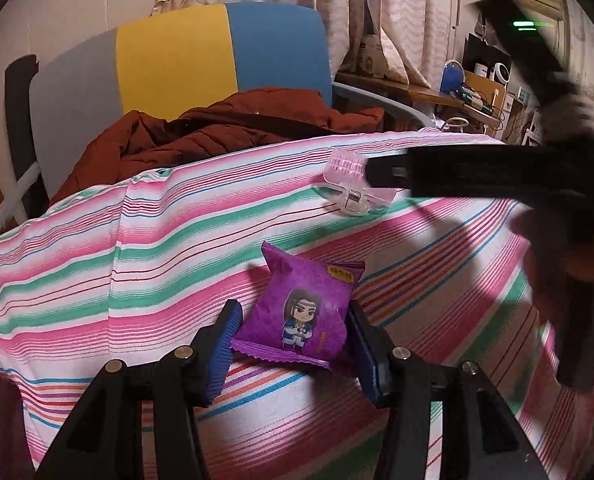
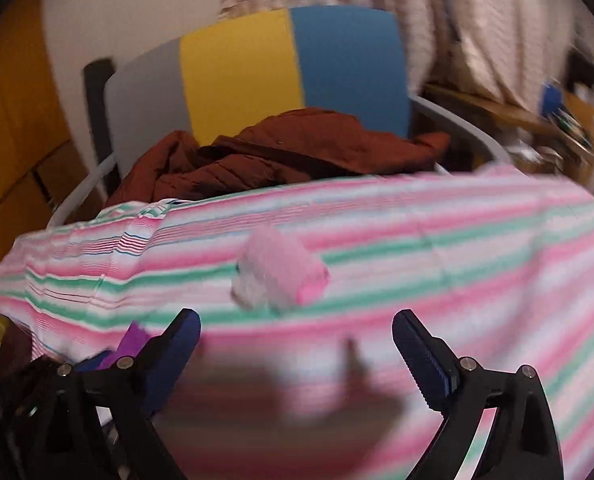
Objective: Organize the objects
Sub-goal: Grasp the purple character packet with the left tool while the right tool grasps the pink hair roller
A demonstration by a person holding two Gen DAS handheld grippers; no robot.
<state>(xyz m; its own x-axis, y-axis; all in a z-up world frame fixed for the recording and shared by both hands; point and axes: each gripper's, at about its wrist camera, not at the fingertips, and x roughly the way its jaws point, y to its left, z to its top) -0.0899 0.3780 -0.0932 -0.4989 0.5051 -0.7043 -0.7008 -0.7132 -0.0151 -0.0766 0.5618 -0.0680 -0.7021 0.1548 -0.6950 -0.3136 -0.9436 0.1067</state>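
A purple snack packet with a cartoon figure lies on the striped cloth. My left gripper straddles it, blue pads close on both sides; I cannot tell whether they press it. A clear pink clip lies further back on the cloth; it also shows blurred in the right wrist view. My right gripper is open and empty, just short of the clip. It also shows in the left wrist view as a dark, blurred body beside the clip. A corner of the purple packet shows at lower left.
The striped cloth covers a raised surface. Behind it stands a chair with a grey, yellow and blue back, holding a rust-brown jacket. A cluttered wooden desk and curtains are at the back right.
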